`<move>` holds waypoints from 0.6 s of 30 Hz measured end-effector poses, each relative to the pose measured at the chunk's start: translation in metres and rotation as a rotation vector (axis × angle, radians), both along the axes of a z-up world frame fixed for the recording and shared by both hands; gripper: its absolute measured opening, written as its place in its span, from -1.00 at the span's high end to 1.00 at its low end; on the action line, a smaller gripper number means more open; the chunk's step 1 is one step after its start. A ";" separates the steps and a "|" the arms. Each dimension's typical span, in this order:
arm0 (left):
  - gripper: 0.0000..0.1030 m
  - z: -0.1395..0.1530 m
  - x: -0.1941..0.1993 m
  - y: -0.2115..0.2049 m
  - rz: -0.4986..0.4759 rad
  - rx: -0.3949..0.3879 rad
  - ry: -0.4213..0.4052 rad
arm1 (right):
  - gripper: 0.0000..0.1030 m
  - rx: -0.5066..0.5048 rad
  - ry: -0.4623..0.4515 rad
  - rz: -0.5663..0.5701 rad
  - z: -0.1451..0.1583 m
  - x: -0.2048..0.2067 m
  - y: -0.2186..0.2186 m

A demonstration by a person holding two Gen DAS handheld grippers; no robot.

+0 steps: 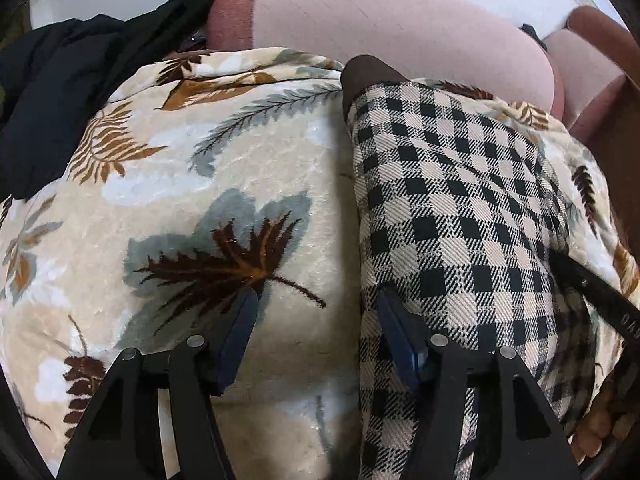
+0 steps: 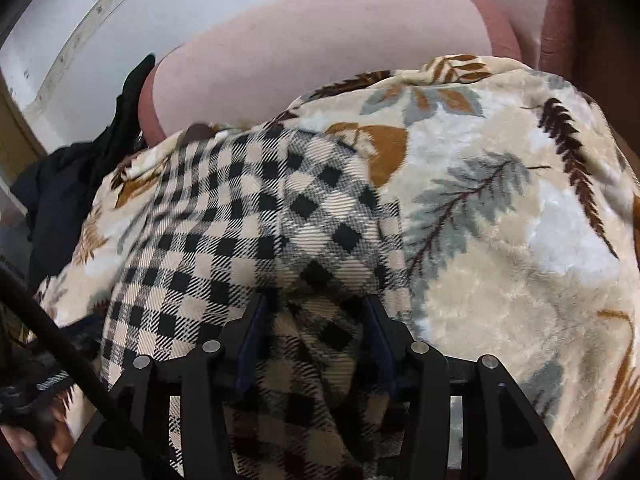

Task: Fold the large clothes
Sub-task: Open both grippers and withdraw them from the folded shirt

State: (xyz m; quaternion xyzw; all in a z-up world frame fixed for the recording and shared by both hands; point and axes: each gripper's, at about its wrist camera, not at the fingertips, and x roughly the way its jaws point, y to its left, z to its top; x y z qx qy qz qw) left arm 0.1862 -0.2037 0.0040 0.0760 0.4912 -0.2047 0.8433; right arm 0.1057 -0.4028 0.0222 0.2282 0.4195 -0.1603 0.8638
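Note:
A black-and-beige checked garment (image 1: 452,216) lies in a long strip on a cream blanket with a leaf print (image 1: 208,184). My left gripper (image 1: 316,312) stands open over the garment's left edge, with one fingertip over the blanket and the other over the checked cloth. In the right wrist view the same checked garment (image 2: 256,216) is bunched up between the fingers of my right gripper (image 2: 316,316), which is shut on a thick fold of it. The fold runs down between the jaws and hides what lies under it.
Behind the blanket (image 2: 500,240) rises a pink sofa cushion (image 1: 400,28) with a white wall above it. A black garment (image 1: 60,80) is heaped at the left. A hand (image 1: 604,420) shows at the lower right of the left view.

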 end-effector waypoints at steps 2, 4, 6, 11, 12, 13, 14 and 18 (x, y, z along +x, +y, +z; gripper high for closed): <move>-0.19 0.007 -0.009 0.010 -0.006 -0.005 -0.012 | -0.01 -0.017 -0.015 -0.013 0.007 -0.005 0.000; -0.19 0.017 -0.026 0.024 0.004 -0.005 -0.055 | 0.00 -0.030 -0.026 -0.018 0.014 -0.011 0.004; -0.20 0.026 -0.044 0.037 0.020 0.001 -0.112 | 0.00 -0.047 -0.035 -0.015 0.021 -0.016 0.010; -0.37 0.052 -0.102 0.075 0.070 0.031 -0.285 | -0.01 -0.105 -0.041 0.014 0.038 -0.041 0.038; -0.45 0.057 -0.114 0.082 0.076 0.027 -0.315 | -0.01 -0.112 -0.042 0.017 0.041 -0.048 0.044; -0.55 0.063 -0.128 0.090 0.082 0.006 -0.347 | -0.01 -0.116 -0.044 0.017 0.044 -0.055 0.050; -0.58 0.067 -0.136 0.095 0.084 -0.009 -0.361 | -0.01 -0.122 -0.044 0.015 0.047 -0.062 0.056; -0.62 0.079 -0.170 0.119 0.086 -0.054 -0.368 | -0.02 -0.124 -0.055 -0.006 0.065 -0.094 0.079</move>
